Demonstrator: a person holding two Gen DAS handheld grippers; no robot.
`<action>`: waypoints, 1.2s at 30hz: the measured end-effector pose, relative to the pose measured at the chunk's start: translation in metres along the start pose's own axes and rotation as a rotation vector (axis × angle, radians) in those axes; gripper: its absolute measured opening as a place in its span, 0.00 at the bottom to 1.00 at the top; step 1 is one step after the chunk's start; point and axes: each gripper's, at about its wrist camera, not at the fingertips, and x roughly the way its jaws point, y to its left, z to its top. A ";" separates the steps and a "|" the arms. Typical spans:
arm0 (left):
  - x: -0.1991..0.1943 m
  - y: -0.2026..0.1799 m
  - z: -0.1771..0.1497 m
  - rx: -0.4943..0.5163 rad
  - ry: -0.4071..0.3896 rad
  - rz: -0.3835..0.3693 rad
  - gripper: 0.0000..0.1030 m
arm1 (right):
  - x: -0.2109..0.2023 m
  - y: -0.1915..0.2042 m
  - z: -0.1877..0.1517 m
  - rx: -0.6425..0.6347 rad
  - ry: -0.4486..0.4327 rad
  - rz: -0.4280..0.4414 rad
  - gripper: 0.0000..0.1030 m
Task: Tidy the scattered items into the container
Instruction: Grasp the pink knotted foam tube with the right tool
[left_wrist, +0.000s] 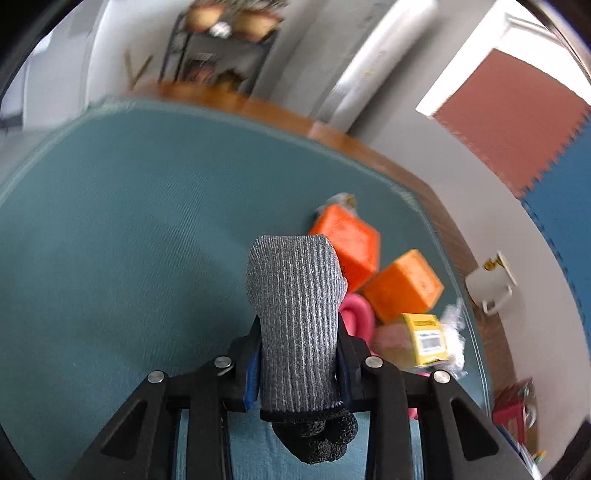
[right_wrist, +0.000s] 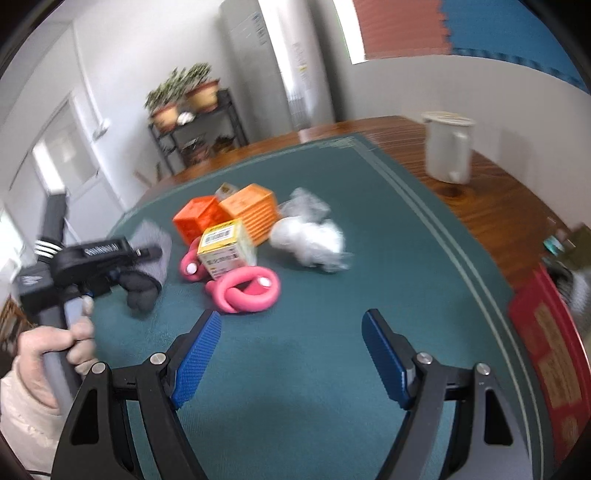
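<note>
My left gripper (left_wrist: 295, 295) is shut on a grey knitted glove (left_wrist: 295, 314) with black fingers, held above the teal mat (left_wrist: 129, 240); it also shows in the right wrist view (right_wrist: 147, 258) at the left. My right gripper (right_wrist: 291, 354) is open and empty above the mat (right_wrist: 295, 369). Beyond it lie two orange boxes (right_wrist: 199, 218) (right_wrist: 255, 210), a yellow and white box (right_wrist: 225, 251), a pink foam tube (right_wrist: 247, 288) bent in loops and crumpled clear plastic (right_wrist: 310, 236). The red container (right_wrist: 550, 339) sits at the right edge.
A white mug (right_wrist: 448, 151) stands on the brown wooden table (right_wrist: 498, 192) beyond the mat's right border. A black shelf with potted plants (right_wrist: 195, 122) stands against the far wall. The red container also shows in the left wrist view (left_wrist: 513, 410).
</note>
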 end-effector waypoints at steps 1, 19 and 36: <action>-0.006 -0.005 0.000 0.021 -0.016 -0.003 0.33 | 0.008 0.003 0.003 -0.011 0.017 0.006 0.79; -0.002 -0.009 0.000 0.056 0.020 -0.027 0.33 | 0.089 0.039 0.007 -0.146 0.126 -0.005 0.67; -0.006 -0.030 -0.011 0.133 0.024 -0.061 0.33 | 0.004 0.002 -0.001 0.007 -0.074 -0.058 0.66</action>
